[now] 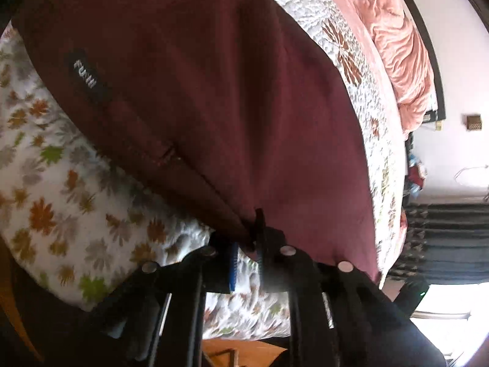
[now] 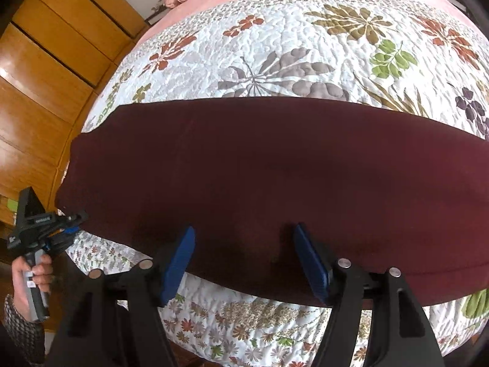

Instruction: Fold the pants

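Pants (image 2: 259,168) lay on the quilt (image 2: 290,46); your left gripper (image 1: 255,238) pinched their edge, right gripper (image 2: 244,257) gaped astride — you needed both clamped before lifting.

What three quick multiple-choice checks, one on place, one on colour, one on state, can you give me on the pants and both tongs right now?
1. The pants lie on: A a floral quilt; B a wooden floor; C a chair.
2. The pants are: A blue; B maroon; C grey.
3. The left tongs are: A wide open; B out of view; C shut on the pants' edge.

A: leaf-printed quilt shows all around the fabric.
B: dark red cloth in both views.
C: fabric is pinched between the fingers, while the right tongs gape open over the near edge.
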The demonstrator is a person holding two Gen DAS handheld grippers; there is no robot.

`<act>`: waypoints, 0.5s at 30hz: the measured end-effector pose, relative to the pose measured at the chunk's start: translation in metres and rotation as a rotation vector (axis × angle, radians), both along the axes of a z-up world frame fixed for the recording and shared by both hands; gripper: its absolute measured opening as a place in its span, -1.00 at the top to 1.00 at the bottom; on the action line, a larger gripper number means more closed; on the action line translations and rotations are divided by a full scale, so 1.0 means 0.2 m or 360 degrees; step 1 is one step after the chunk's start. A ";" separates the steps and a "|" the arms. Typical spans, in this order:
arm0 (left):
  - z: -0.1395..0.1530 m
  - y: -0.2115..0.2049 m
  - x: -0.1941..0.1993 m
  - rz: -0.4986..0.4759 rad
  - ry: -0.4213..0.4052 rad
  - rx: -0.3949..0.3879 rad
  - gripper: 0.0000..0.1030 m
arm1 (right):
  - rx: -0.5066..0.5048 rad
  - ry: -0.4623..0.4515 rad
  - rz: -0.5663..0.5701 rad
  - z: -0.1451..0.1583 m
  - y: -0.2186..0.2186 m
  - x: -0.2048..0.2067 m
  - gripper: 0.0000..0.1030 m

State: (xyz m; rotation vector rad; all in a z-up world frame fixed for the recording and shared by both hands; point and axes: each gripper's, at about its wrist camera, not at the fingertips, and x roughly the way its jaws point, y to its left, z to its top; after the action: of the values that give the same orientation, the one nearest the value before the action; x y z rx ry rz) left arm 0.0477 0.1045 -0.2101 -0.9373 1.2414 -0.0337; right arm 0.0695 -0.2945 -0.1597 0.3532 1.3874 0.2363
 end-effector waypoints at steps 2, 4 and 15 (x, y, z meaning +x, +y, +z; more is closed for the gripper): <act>0.02 0.02 0.03 -0.0021 -0.0013 -0.0052 0.29 | -0.0019 -0.0005 0.0021 0.01 0.01 0.00 -0.34; 0.06 0.08 0.04 0.0008 -0.0057 -0.0082 -0.04 | -0.0015 -0.0002 0.0022 0.01 0.01 0.00 -0.35; 0.04 0.47 0.00 0.0313 -0.0014 -0.0236 0.08 | -0.0040 -0.0010 0.0046 0.00 0.04 0.01 -0.42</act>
State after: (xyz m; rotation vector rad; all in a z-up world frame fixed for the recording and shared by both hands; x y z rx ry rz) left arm 0.0478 0.1979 -0.2020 -1.1839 1.1448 0.0257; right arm 0.0717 -0.2865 -0.1606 0.3113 1.3888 0.2435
